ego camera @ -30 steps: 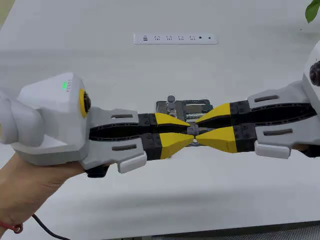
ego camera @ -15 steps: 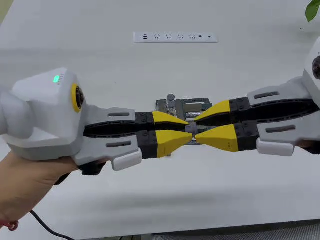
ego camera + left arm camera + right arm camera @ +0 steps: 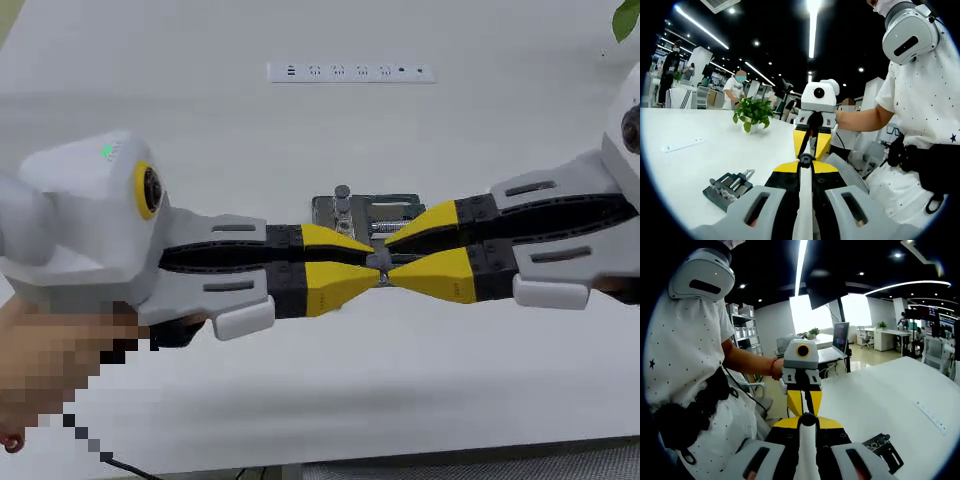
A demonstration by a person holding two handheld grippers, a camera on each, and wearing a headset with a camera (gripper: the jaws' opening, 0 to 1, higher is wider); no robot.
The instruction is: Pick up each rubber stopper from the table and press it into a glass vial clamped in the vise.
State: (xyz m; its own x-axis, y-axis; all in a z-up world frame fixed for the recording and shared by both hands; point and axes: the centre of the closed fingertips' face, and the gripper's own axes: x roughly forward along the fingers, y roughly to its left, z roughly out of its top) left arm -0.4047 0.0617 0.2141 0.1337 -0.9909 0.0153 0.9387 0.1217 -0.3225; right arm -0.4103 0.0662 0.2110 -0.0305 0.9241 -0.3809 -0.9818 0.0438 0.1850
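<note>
Though the two grippers stay nose to nose, little else has changed over the last second. The left gripper (image 3: 372,262) has its body drawn slightly back and up toward my left. The right gripper (image 3: 392,264) sits about where it was. The meeting point has not left its place just in front of the vise (image 3: 395,210).

The rubber stopper (image 3: 383,262) is a small dark plug caught right where the four yellow tips come together, held above the table (image 3: 300,400). In the left gripper view it sits at the end of that gripper's own jaws, with the other gripper's tips against its far side. The right gripper view shows the same thing mirrored. Both pairs of jaws are drawn in to a narrow pinch on it, and I cannot tell which pair carries it.

I read this as a hand-over not yet settled. The stopper is not over a glass vial (image 3: 343,200), which I take to be the capped upright thing at the vise's left end. One gripper must let go before the other can carry it there.
</note>
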